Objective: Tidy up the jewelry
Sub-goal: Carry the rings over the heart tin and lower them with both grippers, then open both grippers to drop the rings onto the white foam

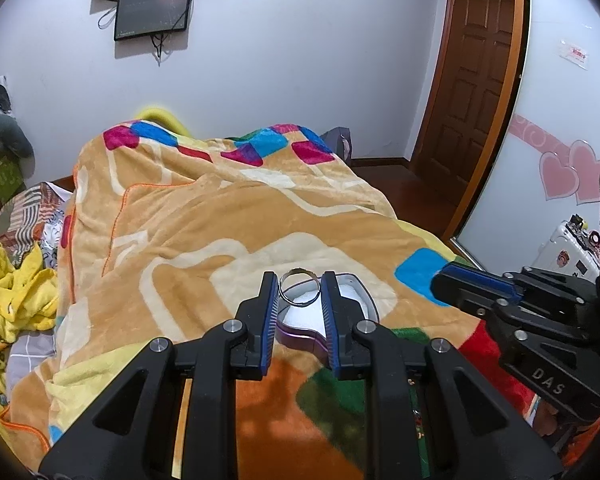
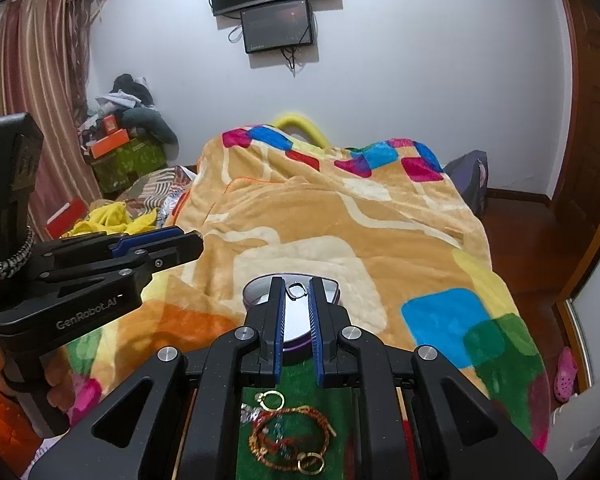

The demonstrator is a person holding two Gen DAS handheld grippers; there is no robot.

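My left gripper (image 1: 300, 288) is shut on a silver ring (image 1: 299, 286) and holds it just above an open purple heart-shaped box (image 1: 342, 312) with white lining, which rests on the blanket. My right gripper (image 2: 297, 292) is shut on a small silver ring (image 2: 297, 291) above the same box (image 2: 256, 290). Below the right gripper, on a green patch, lie a gold earring (image 2: 271, 400), a braided red-gold bracelet (image 2: 292, 434) and a gold ring (image 2: 311, 463). The right gripper shows in the left wrist view (image 1: 452, 284); the left one shows in the right wrist view (image 2: 196, 242).
The orange patterned blanket (image 1: 188, 216) covers the bed. Yellow clothes (image 1: 16, 296) lie at the left. A wooden door (image 1: 472, 80) and a white case (image 1: 568, 248) stand at the right. Boxes and clothes (image 2: 120, 140) pile up by the curtain.
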